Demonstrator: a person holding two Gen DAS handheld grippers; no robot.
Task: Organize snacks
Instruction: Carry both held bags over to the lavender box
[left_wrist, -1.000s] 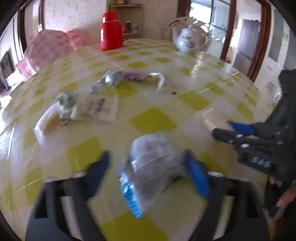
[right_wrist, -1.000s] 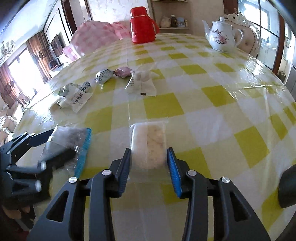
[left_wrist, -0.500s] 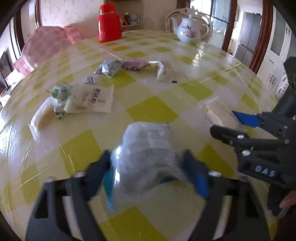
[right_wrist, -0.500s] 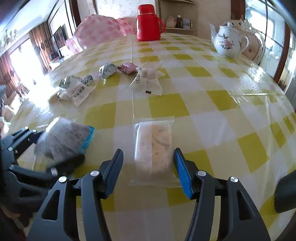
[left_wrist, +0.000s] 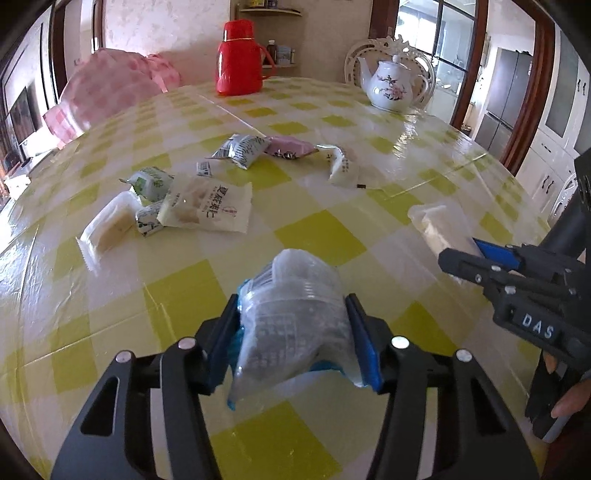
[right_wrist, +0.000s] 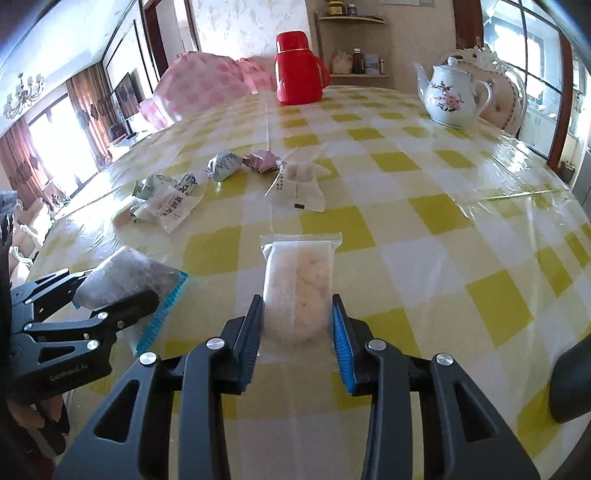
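The left gripper (left_wrist: 291, 332) has just been closing, and its fingers (left_wrist: 364, 350) now clamp a clear blue-edged snack bag (left_wrist: 291, 317) at lower centre. The right gripper (right_wrist: 297, 332) pinches a clear-wrapped biscuit pack (right_wrist: 299, 284). Both packs sit low over the yellow-checked surface (right_wrist: 461, 258); more snacks (left_wrist: 207, 206) lie at middle left.
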